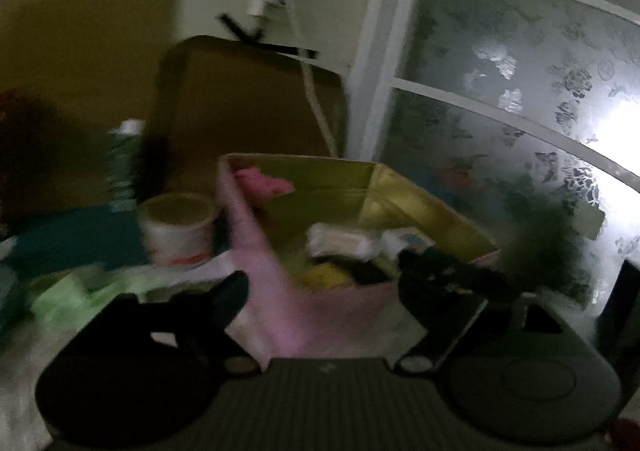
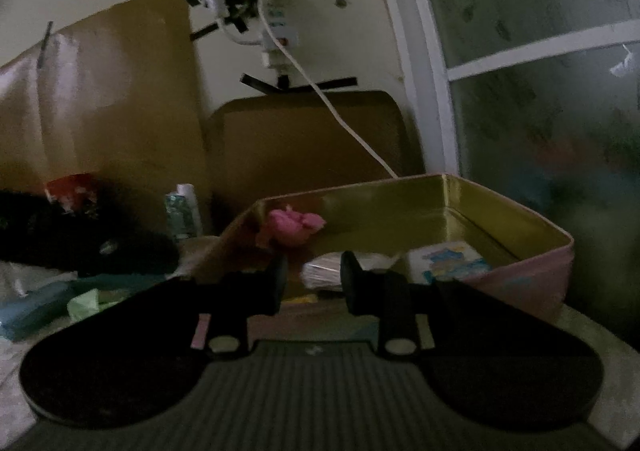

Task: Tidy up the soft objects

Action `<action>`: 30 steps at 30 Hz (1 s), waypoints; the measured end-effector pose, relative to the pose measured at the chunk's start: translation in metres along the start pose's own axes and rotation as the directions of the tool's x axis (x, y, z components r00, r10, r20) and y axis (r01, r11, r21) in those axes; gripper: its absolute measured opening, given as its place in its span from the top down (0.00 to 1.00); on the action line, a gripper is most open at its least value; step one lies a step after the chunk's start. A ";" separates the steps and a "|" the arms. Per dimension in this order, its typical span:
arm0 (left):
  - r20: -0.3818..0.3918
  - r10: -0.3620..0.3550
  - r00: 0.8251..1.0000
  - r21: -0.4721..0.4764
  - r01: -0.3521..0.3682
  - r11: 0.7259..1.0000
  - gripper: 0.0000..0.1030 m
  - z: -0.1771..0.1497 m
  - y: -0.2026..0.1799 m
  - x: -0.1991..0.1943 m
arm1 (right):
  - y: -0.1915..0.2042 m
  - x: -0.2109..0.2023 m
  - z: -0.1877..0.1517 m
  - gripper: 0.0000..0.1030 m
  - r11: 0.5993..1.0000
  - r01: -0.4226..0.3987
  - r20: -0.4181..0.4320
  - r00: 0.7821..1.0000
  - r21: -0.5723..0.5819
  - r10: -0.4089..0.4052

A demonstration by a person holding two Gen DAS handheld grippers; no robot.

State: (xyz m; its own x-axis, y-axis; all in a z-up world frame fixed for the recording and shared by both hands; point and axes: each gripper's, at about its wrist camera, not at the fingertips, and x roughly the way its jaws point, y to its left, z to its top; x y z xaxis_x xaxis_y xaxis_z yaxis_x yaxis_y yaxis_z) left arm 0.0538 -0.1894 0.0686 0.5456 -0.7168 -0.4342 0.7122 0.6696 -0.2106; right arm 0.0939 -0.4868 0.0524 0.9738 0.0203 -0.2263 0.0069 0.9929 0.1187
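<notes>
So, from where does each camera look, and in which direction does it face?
Left wrist: sits on the left tool, above the pink tin box with gold inside, facing down into it; open fingers show.
Right wrist: sits on the right tool, low beside the box, facing across its rim; open fingers show.
Shared: box, pink soft object.

The left wrist view is motion-blurred, so the green soft thing [image 1: 60, 303] and the print on the white cup [image 1: 178, 231] cannot be read. In the tin [image 2: 532, 271] the white bundle [image 2: 324, 271] (partly behind the right gripper's fingers [image 2: 352, 275]) stays unclear.
</notes>
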 end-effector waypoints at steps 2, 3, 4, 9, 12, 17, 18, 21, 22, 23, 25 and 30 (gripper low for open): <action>0.002 0.049 0.999 -0.017 -0.049 0.999 0.13 -0.013 0.018 -0.018 | 0.010 -0.005 0.000 0.69 1.000 -0.015 0.010 1.000 -0.009 0.016; 0.000 0.073 0.997 -0.021 -0.073 0.997 0.13 -0.019 0.025 -0.024 | 0.016 -0.008 -0.001 0.69 0.999 -0.026 0.014 1.000 -0.020 0.027; -0.006 0.105 0.994 -0.027 -0.105 0.994 0.13 -0.026 0.034 -0.031 | 0.023 -0.011 -0.001 0.69 0.999 -0.041 0.015 0.999 -0.032 0.041; -0.043 0.256 0.966 -0.066 -0.259 0.964 0.13 -0.057 0.079 -0.061 | 0.062 -0.014 -0.009 0.68 0.984 -0.152 -0.029 0.988 -0.091 0.150; -0.050 0.353 0.934 -0.069 -0.356 0.932 0.13 -0.071 0.103 -0.078 | 0.088 -0.008 -0.018 0.68 0.967 -0.227 -0.092 0.972 -0.115 0.217; -0.047 0.467 0.883 -0.114 -0.469 0.876 0.12 -0.085 0.138 -0.103 | 0.124 0.004 -0.028 0.67 0.931 -0.336 -0.200 0.931 -0.144 0.305; -0.042 0.476 0.879 -0.129 -0.477 0.869 0.11 -0.088 0.144 -0.107 | 0.131 0.008 -0.028 0.66 0.923 -0.360 -0.222 0.919 -0.138 0.325; -0.023 0.445 0.895 -0.217 -0.439 0.872 0.10 -0.092 0.158 -0.117 | 0.150 0.022 -0.023 0.62 0.905 -0.411 -0.265 0.889 -0.108 0.373; -0.012 0.439 0.898 -0.232 -0.430 0.872 0.10 -0.093 0.160 -0.119 | 0.157 0.027 -0.021 0.62 0.899 -0.424 -0.274 0.882 -0.105 0.384; -0.003 0.434 0.901 -0.243 -0.421 0.874 0.10 -0.093 0.161 -0.120 | 0.165 0.034 -0.016 0.61 0.893 -0.438 -0.285 0.873 -0.101 0.396; 0.012 0.421 0.907 -0.238 -0.406 0.882 0.10 -0.092 0.160 -0.119 | 0.178 0.051 -0.008 0.61 0.883 -0.466 -0.316 0.848 -0.061 0.425; 0.032 0.419 0.908 -0.207 -0.404 0.891 0.10 -0.093 0.157 -0.118 | 0.211 0.128 0.021 0.61 0.855 -0.480 -0.406 0.754 0.197 0.517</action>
State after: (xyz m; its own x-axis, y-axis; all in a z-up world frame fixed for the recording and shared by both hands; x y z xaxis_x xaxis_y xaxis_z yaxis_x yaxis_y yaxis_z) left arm 0.0602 0.0179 0.0054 0.8073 -0.3764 -0.4546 0.3228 0.9264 -0.1940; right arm 0.2244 -0.2774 0.0685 0.6452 0.5762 -0.5017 -0.4170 0.8158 0.4007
